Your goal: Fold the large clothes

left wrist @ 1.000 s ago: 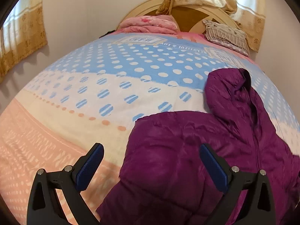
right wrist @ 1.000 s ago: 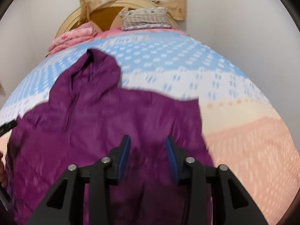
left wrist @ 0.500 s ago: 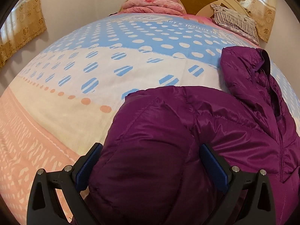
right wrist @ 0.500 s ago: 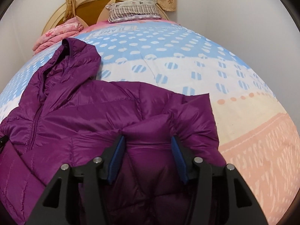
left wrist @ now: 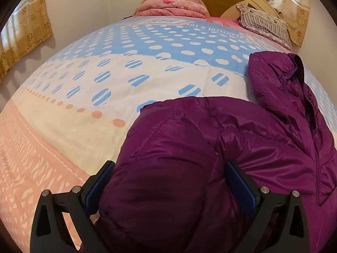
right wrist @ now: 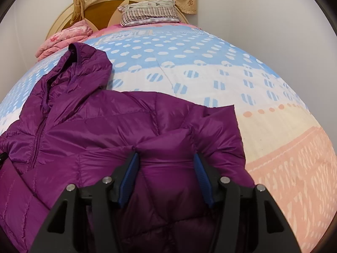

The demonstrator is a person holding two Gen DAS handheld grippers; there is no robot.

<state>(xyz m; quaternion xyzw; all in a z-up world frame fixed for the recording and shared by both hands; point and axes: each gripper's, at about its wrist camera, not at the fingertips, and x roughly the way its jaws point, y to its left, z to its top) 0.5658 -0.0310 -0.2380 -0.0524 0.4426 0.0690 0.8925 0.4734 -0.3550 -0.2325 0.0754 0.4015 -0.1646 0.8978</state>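
A purple hooded puffer jacket (left wrist: 263, 137) lies spread on the bed, zip side up, with its hood (left wrist: 273, 78) toward the headboard. My left gripper (left wrist: 169, 166) is down on the jacket's left part, open wide, and a puffy bulge of fabric fills the gap between its blue pads. In the right wrist view the jacket (right wrist: 105, 126) and its hood (right wrist: 84, 67) lie to the left. My right gripper (right wrist: 166, 157) stands about half open on the jacket's right part. A raised fold of fabric sits between its fingers and reaches both tips without being squeezed.
The bed sheet (left wrist: 147, 73) is dotted blue, white and pink, and bare sheet (right wrist: 231, 80) lies beyond and beside the jacket. A folded pink blanket (left wrist: 172, 6) and a striped pillow (left wrist: 265, 25) rest at the headboard. Walls stand close on both sides, with a curtain (left wrist: 23, 29) at the left.
Both grippers have sunk onto the jacket, which now fills the lower part of each view. The right gripper's fingers have spread wider apart. The left fingers kept their wide gap.
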